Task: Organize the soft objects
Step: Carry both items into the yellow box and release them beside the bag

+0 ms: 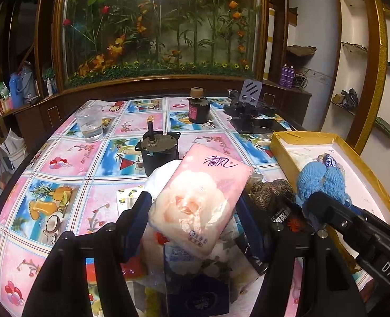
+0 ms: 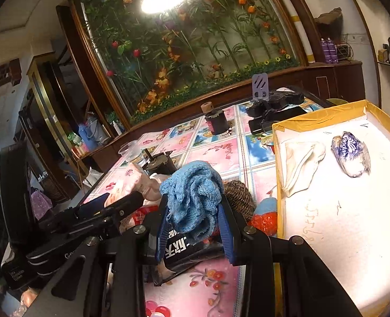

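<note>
My left gripper (image 1: pixel 195 206) is shut on a pink tissue pack (image 1: pixel 203 198) and holds it above a heap of packets near the table's front. My right gripper (image 2: pixel 192 206) is shut on a blue knitted cloth (image 2: pixel 195 198), held above the table just left of the yellow box (image 2: pixel 319 117). The cloth also shows in the left wrist view (image 1: pixel 321 182), at the box's near corner. In the box lie a white cloth (image 2: pixel 300 163) and a blue-and-white tissue packet (image 2: pixel 350 153).
On the patterned tablecloth (image 1: pixel 71 158) stand a clear cup (image 1: pixel 89 124), two dark motors (image 1: pixel 158 150) (image 1: pixel 199 108) and a black phone stand (image 1: pixel 250 111). A brown knitted item (image 2: pixel 238 198), a black packet (image 2: pixel 184 253) and a red-blue item (image 2: pixel 266 216) lie beside the box.
</note>
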`<state>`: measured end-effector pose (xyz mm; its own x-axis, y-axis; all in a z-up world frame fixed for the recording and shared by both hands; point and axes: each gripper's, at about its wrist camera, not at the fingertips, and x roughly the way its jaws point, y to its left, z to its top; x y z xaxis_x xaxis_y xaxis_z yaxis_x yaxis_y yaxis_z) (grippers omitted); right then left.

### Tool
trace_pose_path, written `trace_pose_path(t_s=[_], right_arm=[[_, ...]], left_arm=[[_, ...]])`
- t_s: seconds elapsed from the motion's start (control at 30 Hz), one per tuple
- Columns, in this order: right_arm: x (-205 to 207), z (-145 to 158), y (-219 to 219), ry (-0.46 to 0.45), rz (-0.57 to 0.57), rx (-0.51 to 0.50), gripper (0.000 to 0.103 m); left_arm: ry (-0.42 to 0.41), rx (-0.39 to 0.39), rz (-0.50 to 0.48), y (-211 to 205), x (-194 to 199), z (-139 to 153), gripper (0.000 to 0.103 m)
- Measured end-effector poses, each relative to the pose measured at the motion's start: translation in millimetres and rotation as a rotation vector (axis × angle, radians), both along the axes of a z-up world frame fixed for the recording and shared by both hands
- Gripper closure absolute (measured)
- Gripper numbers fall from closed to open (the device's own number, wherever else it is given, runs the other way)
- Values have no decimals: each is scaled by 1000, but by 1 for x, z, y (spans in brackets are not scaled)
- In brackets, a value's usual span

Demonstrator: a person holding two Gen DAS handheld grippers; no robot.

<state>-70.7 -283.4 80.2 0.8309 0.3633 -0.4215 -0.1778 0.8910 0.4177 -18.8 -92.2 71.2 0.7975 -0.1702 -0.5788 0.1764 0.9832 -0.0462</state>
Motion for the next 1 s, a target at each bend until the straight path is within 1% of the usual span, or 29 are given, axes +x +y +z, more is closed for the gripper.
trace_pose_path(t_s=[0.13,0.23,0.4,0.57,0.63,0.73,0.77,0.8,0.87,1.0], right_arm=[[-7,8,-14,-18,-27,9,67],[-13,17,-35,-32,-68,24,67],[-27,32,-86,-45,-175,43,66],[-38,48,-143,-30,-286,69,65],[-38,52,-161,-17,-309,89,65],[-29,54,-192,42,-355,94,65],[-25,54,-199,55,-364,97,65],[-17,51,-210,95,-375,88,65],[-5,47,-224,138,-381,90,65],[23,33,-245,239,-371,71,65]], left_arm=[[15,-19,-37,-15,1,1,38],[14,-8,-81,-38,-2,2,38],[45,-3,-179,-88,-3,1,38],[77,9,-270,-140,-1,3,38],[99,13,-298,-160,2,3,38],[159,1,-321,-183,15,0,38],[196,-2,-330,-190,22,-4,38],[228,-6,-340,-196,28,-8,38],[297,-5,-349,-206,39,-18,38],[367,11,-350,-216,51,-35,38]])
